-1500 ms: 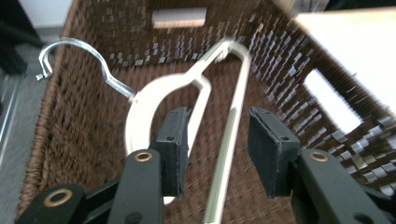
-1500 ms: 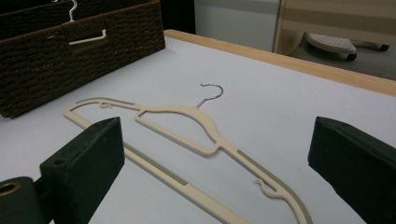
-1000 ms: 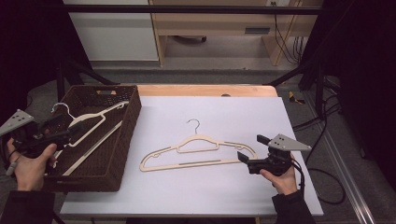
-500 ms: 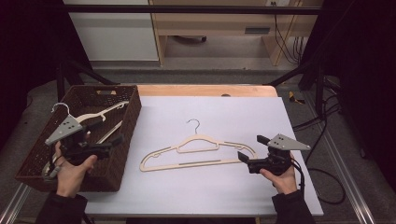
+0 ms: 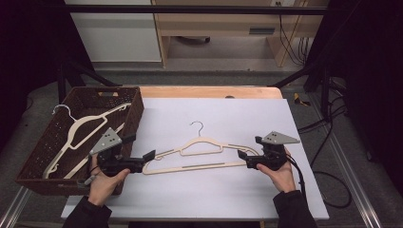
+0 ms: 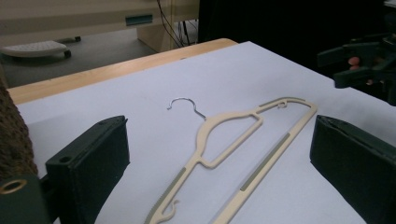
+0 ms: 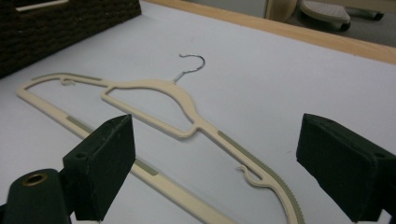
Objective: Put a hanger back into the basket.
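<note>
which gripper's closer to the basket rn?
Left. The left gripper sits just off the basket's near right corner, jaws open at the table hanger's left end. The right gripper is across the table at the hanger's right end.

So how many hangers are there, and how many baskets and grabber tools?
Cream hangers: 3, one on the table, two in the basket
Brown wicker basket: 1
Tools: 2, the left tool and the right tool
Total: 6
</note>
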Demonstrator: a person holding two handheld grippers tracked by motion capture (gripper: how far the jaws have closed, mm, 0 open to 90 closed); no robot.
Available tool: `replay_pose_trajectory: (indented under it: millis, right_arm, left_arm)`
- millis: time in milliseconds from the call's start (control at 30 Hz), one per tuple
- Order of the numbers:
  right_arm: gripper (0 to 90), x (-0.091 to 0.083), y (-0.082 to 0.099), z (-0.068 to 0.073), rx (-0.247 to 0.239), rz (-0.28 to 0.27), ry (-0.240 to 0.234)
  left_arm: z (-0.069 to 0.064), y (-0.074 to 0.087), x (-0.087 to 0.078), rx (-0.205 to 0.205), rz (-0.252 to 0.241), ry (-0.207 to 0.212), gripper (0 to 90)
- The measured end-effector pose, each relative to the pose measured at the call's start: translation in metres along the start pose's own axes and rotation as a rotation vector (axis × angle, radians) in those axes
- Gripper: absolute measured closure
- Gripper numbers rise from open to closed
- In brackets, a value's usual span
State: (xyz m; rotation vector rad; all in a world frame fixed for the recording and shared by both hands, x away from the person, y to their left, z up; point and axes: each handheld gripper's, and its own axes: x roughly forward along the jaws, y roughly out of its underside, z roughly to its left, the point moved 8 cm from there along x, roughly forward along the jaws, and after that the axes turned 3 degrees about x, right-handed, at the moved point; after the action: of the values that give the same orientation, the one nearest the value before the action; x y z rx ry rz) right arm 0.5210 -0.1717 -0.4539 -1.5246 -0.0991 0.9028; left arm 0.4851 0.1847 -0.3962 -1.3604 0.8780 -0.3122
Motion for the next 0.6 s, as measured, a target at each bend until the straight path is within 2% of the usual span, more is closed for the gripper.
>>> replay_pose_trajectory:
  millis: [133, 233, 333, 467, 500, 533, 600]
  right_arm:
    - [14.0, 0.020, 0.009, -0.016, 0.013, 0.070, 0.053]
    - [19.8, 0.035, 0.018, -0.028, 0.018, 0.121, 0.082]
    - [23.5, 0.049, 0.028, -0.037, -0.010, 0.177, 0.098]
    - [30.4, 0.067, 0.040, -0.043, -0.050, 0.244, 0.082]
    - [33.0, 0.071, 0.041, -0.043, -0.066, 0.246, 0.085]
    - [35.3, 0.073, 0.040, -0.042, -0.061, 0.247, 0.085]
    - [39.3, 0.080, 0.039, -0.039, -0.082, 0.248, 0.061]
  left_arm:
    - [-0.005, 0.008, 0.004, 0.009, 0.004, 0.010, 4.7]
    - [-0.006, 0.014, 0.006, 0.010, 0.020, 0.014, 4.7]
    - [-0.008, 0.013, 0.006, 0.014, 0.018, 0.016, 4.7]
    - [-0.010, 0.013, 0.007, 0.016, 0.021, 0.016, 4.7]
    - [-0.010, 0.013, 0.007, 0.017, 0.022, 0.016, 4.7]
    - [-0.011, 0.013, 0.007, 0.017, 0.021, 0.018, 4.7]
    - [-0.011, 0.013, 0.007, 0.018, 0.020, 0.020, 4.7]
